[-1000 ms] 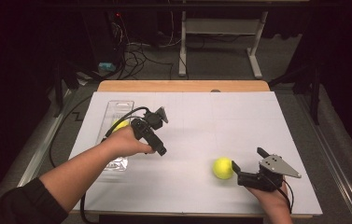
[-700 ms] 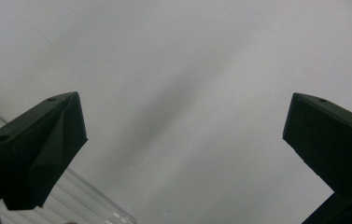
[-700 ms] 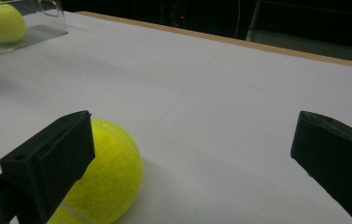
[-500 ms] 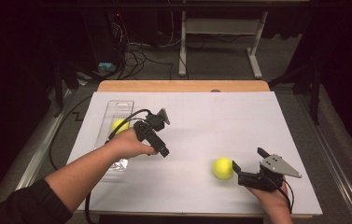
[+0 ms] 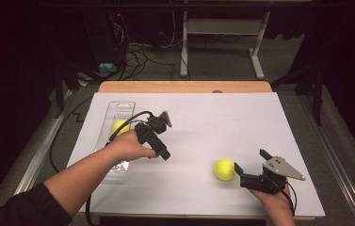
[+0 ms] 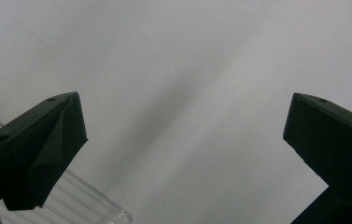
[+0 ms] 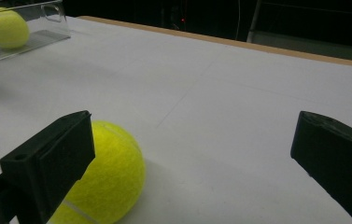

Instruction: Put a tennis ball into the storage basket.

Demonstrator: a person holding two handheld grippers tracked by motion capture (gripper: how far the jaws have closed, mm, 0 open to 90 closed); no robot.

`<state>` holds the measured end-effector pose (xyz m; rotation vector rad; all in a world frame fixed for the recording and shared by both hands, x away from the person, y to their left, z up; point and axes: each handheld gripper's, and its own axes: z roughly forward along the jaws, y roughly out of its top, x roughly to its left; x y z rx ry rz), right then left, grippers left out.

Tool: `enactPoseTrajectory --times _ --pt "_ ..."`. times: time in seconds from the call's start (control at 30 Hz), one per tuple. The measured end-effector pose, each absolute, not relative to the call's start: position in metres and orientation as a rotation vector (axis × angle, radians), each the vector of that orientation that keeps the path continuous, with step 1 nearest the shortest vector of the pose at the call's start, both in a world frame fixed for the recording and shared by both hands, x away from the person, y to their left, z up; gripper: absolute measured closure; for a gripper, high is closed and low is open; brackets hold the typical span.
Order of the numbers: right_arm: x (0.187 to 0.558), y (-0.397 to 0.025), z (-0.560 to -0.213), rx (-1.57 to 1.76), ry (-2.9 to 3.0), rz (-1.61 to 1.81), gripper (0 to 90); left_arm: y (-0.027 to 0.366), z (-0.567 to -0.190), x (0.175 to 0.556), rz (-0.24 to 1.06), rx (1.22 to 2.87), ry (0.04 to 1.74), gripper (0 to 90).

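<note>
Black claws [image 5: 162,151], dark sleeve [image 5: 24,209]

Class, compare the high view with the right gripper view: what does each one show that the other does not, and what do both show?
High view alone: the person's forearms, the left gripper open over the white table cover beside the tray, the right gripper's grey three-cornered plate, and the floor cables and stand legs behind the table.

Right gripper view alone: a close look along the right gripper, its jaws wide apart, the near ball just inside one of them.

Both: the near tennis ball on the table, and the far tennis ball in the clear plastic tray.
</note>
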<state>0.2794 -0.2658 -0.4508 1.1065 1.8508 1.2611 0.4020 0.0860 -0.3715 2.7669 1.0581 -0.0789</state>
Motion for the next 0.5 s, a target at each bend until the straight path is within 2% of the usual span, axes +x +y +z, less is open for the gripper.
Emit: enactPoseTrajectory --times 0.5 --pt "0.2765 -0.2554 -0.4452 1.075 1.861 1.300 0.0 0.0861 -0.3727 0.4034 -0.087 2.772 1.053 0.2"
